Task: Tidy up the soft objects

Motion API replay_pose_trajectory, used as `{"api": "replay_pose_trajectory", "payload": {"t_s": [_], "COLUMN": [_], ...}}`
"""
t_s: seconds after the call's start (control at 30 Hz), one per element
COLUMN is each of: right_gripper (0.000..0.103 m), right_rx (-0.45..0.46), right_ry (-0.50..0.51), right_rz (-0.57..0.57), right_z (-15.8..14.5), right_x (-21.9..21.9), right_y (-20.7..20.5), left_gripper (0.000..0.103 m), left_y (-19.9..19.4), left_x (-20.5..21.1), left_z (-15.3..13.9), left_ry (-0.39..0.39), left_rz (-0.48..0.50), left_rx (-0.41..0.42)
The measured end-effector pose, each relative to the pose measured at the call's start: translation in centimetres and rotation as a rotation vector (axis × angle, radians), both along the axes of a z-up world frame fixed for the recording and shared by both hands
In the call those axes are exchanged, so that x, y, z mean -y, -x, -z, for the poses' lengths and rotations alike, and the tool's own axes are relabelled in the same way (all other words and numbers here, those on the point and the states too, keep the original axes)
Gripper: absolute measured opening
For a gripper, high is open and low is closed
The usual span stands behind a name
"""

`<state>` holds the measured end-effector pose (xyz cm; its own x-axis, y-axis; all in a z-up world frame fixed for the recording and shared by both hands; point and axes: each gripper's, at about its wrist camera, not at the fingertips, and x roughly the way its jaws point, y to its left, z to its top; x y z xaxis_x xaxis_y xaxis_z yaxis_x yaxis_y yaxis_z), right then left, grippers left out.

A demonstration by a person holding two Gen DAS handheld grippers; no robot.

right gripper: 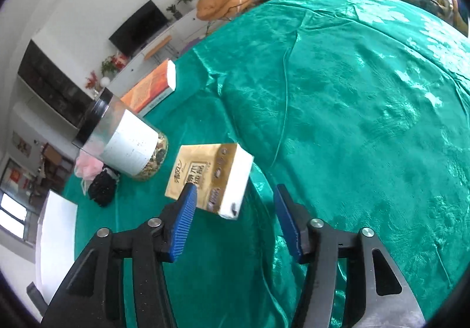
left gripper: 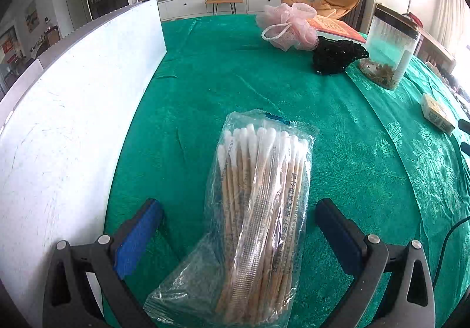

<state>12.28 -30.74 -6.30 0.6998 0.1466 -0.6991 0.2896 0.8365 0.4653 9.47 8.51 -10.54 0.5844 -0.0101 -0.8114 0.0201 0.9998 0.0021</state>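
Green patterned cloth (left gripper: 235,69) covers the whole bench. Nearest, a clear bag of cotton swabs (left gripper: 258,210) lies flat on it. Farther back sit a pink mesh bath pouf (left gripper: 289,25), a black beaded piece (left gripper: 335,56) just beside it, a black-lidded jar (left gripper: 390,49), an orange book (right gripper: 152,87), a gold tissue pack (right gripper: 211,178) and a white board (left gripper: 73,110).

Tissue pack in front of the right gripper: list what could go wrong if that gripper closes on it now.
1. The tissue pack sits toward the left finger of the open right gripper, so an off-centre squeeze may twist it away.
2. The jar stands close beside the pack; a wide approach could knock it.
3. The green cloth is wrinkled here and may get pinched or dragged.
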Motion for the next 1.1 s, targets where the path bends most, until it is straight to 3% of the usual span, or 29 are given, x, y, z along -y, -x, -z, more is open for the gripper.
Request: {"api": "replay_pose_trajectory", "payload": {"t_s": [0.13,0.37,0.43,0.6,1.1], "right_gripper": [0.069,0.070,0.070,0.074,0.079], "right_rx": [0.048,-0.037,-0.070,-0.054,-0.072], "right_ry": [0.163,0.409,0.416,0.382,0.420], "right_rz": [-0.035,-0.217,-0.234,-0.232,-0.251], "right_z": [-0.2,0.5,1.5,1.5,1.5], "right_x": [-2.5,-8.1,-8.5,-7.9,-9.0], "right_y": [4.6,4.1,4.1,4.0,3.8], "left_gripper": [0.103,0.103,0.103,0.103,0.103], "left_y": [0.0,0.0,0.1,0.0,0.0], "left_x": [0.0,0.0,0.0,-0.1,-0.1], "left_z": [0.0,0.0,0.0,0.0,0.0], "left_ry": [0.001,0.000,0.001,0.001,0.001], "left_rz": [0.000,0.000,0.000,0.000,0.000], "left_rx": [0.000,0.000,0.000,0.000,0.000]}}
